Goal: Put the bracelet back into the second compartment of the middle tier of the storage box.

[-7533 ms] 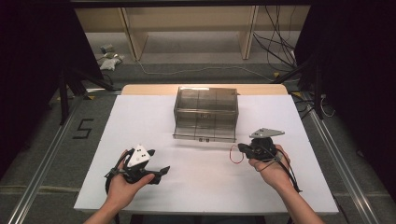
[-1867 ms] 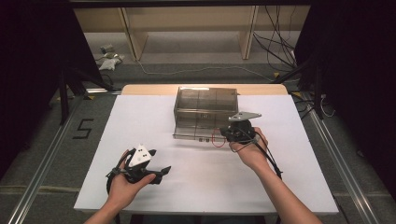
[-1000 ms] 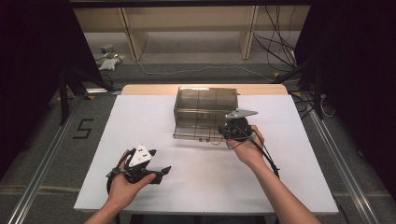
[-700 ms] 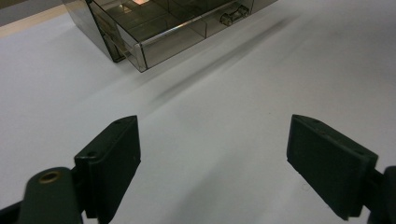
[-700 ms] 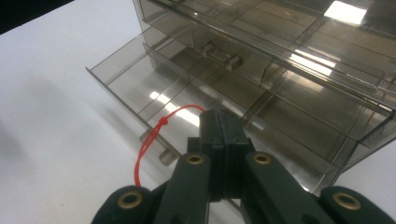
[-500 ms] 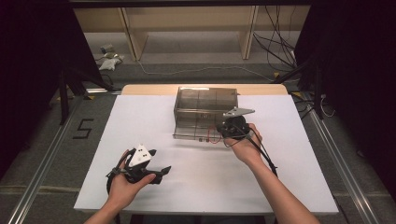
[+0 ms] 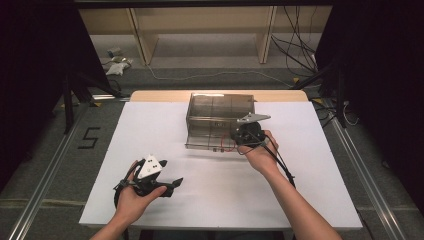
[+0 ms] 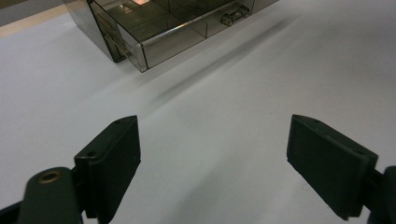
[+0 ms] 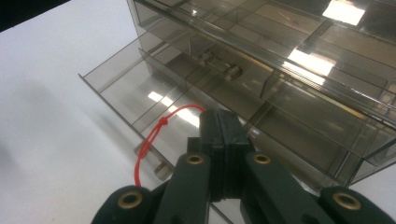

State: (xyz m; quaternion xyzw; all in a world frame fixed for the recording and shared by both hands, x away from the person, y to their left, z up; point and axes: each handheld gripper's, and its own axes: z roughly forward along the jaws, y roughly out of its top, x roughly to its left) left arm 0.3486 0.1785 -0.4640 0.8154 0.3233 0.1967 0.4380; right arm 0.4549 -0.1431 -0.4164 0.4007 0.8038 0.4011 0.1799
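Right tongs are up against the front of the smoky clear drawer cabinet, jaws pressed flat together over the pulled-out bottom drawer, and a red cord loop curls out from between them, so they look clamped on that cord. The cabinet stands near the far middle of the white bench, its lowest drawer slid out toward the person, divided into compartments. In the high view the right tongs sit at the cabinet's front right corner, the red cord showing just beside them. Down at the near left, the left tongs are well apart from the cabinet, and in the left gripper view the left tongs stand wide open over bare bench, nothing between the jaws.
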